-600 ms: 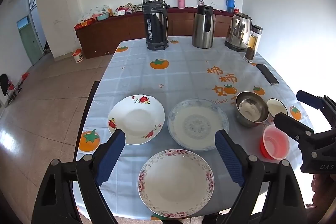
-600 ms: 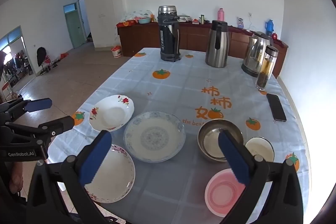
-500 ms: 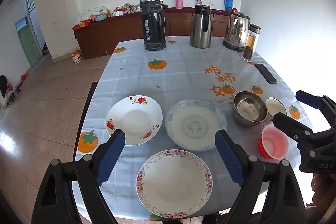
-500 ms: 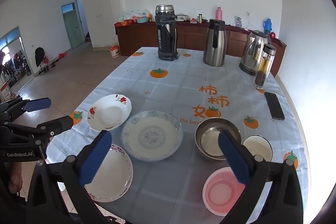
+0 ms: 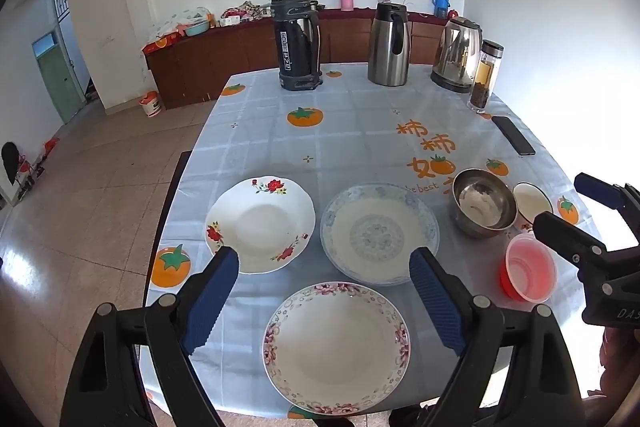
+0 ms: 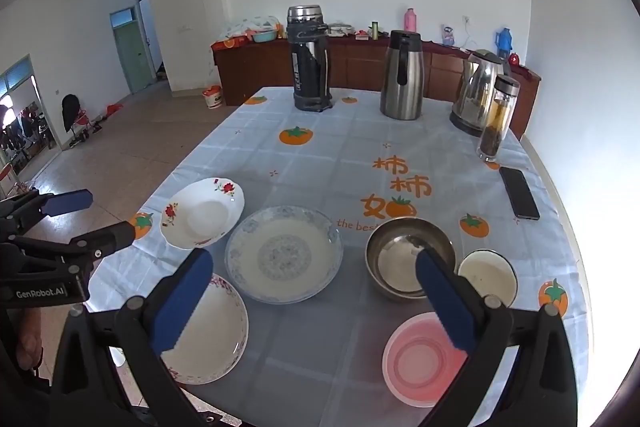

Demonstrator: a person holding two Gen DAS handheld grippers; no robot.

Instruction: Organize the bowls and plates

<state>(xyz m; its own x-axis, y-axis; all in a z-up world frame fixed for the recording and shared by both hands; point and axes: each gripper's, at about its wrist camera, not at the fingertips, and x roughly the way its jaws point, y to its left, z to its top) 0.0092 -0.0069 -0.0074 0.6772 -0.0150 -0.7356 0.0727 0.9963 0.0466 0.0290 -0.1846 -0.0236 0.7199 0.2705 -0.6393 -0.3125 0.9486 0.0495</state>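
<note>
Over the surface (image 5: 360,131), both grippers, left gripper (image 5: 324,291) and right gripper (image 6: 312,295), have barely drifted, jaws open and empty, pink-rimmed plate (image 5: 336,347) at 6 o'clock untouched, so organizing hasn't begun.

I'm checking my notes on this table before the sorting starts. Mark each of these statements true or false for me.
1. Both tongs are open and hold nothing. True: the left tongs and right tongs are spread with nothing between the pads.
2. The three plates are already stacked. False: the red-flower plate, blue-patterned plate and pink-rimmed plate lie apart on the tablecloth.
3. The pink plastic bowl sits inside the steel bowl. False: it stands by itself, nearer the table's front edge.
4. A small white bowl stands beside the steel bowl. True.
5. A phone lies on the plates' side of the table. False: it lies at the right edge, near the glass bottle.
</note>
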